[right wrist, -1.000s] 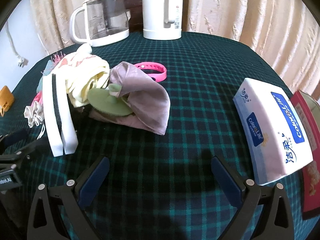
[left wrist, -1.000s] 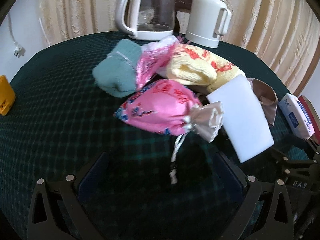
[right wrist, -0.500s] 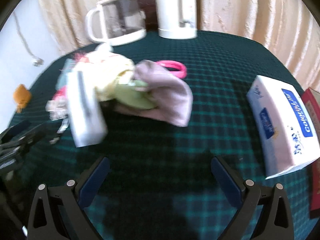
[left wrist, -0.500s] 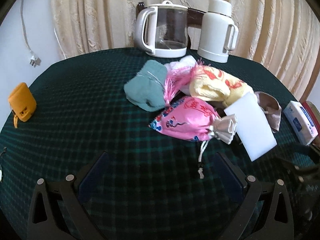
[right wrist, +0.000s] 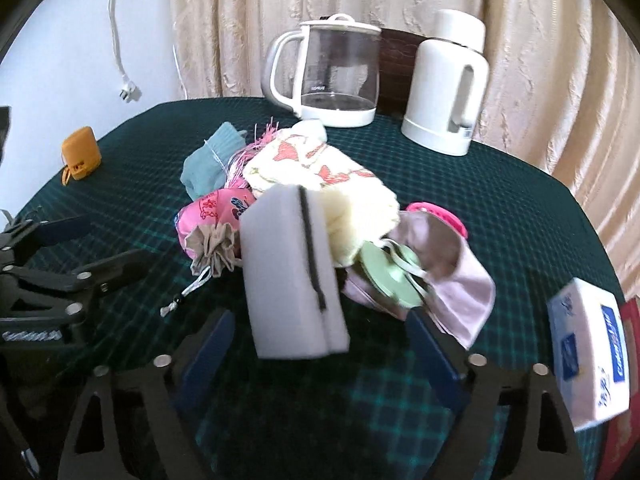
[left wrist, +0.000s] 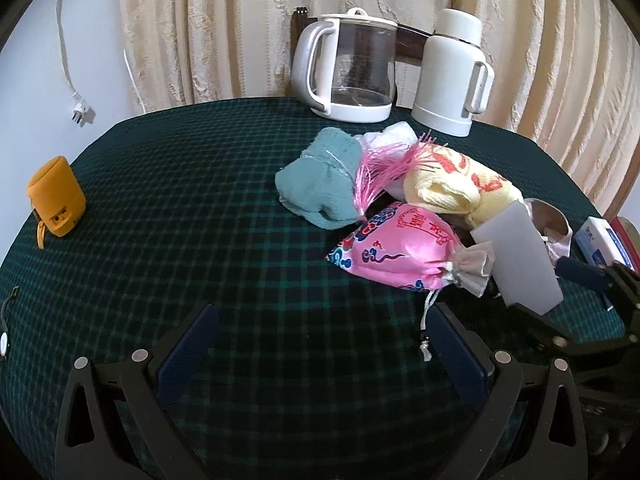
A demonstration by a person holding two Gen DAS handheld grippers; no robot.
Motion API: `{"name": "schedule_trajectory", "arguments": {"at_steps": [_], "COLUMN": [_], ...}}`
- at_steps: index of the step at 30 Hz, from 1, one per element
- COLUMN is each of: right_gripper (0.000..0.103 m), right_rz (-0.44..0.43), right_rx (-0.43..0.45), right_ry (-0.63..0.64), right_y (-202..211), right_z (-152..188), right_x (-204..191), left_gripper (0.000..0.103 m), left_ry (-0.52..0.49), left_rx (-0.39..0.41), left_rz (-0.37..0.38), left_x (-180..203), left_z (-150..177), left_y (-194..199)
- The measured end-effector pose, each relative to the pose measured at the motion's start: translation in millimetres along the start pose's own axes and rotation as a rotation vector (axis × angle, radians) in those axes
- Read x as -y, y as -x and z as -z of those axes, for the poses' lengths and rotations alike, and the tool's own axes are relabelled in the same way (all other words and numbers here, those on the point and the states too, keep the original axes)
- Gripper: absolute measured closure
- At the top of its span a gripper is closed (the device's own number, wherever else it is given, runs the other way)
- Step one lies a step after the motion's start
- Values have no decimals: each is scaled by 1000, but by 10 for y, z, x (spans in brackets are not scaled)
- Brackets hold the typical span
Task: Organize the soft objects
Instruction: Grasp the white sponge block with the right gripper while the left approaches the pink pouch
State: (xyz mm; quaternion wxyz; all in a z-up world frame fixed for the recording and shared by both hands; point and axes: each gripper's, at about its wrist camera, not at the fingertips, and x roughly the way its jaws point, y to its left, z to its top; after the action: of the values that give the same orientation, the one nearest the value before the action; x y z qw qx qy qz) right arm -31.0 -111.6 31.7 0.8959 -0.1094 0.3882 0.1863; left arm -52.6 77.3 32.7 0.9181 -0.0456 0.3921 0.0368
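Observation:
A pile of soft things lies mid-table: a teal cloth [left wrist: 320, 184], a yellow towel [left wrist: 452, 184], a pink drawstring pouch [left wrist: 400, 248] and a white sponge [left wrist: 520, 256] standing on edge. My left gripper [left wrist: 320, 348] is open and empty, short of the pouch's cord. My right gripper [right wrist: 320, 344] faces the white sponge [right wrist: 292, 280]. Its jaws are closing with the sponge's lower end between them, and the pads are clear of it on both sides. A mauve cloth [right wrist: 460, 280] and a green disc [right wrist: 388, 276] lie just right of the sponge.
A glass kettle [left wrist: 348, 68] and a white thermos [left wrist: 452, 76] stand at the back edge before the curtain. An orange speaker [left wrist: 56, 196] sits far left. A tissue box [right wrist: 588, 352] lies at the right edge, a pink band [right wrist: 440, 212] behind the mauve cloth.
My right gripper swung left from bare cloth to the pile, so the sponge now stands between its narrower jaws. My left gripper drew back from the pile, which now sits farther off and to the right.

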Motion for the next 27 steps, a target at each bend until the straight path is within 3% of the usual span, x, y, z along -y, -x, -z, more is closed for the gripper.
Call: {"name": "schedule_trajectory", "arguments": {"at_steps": [1, 6, 27], "right_gripper": [20, 55, 58], "right_rz": [0, -54, -83], "right_rx": [-11, -65, 82], "right_ry": [2, -57, -231], "right_y": [-57, -154, 499], "right_z": [-12, 0, 317], "right_x": [-12, 64, 546], "left_gripper": [0, 0, 0], "left_ry": [1, 13, 44], "left_rx": [1, 1, -25], "left_rz": [0, 1, 25], "left_x": [-6, -39, 423], "left_z": [-1, -21, -410], "left_y": [1, -2, -189]}}
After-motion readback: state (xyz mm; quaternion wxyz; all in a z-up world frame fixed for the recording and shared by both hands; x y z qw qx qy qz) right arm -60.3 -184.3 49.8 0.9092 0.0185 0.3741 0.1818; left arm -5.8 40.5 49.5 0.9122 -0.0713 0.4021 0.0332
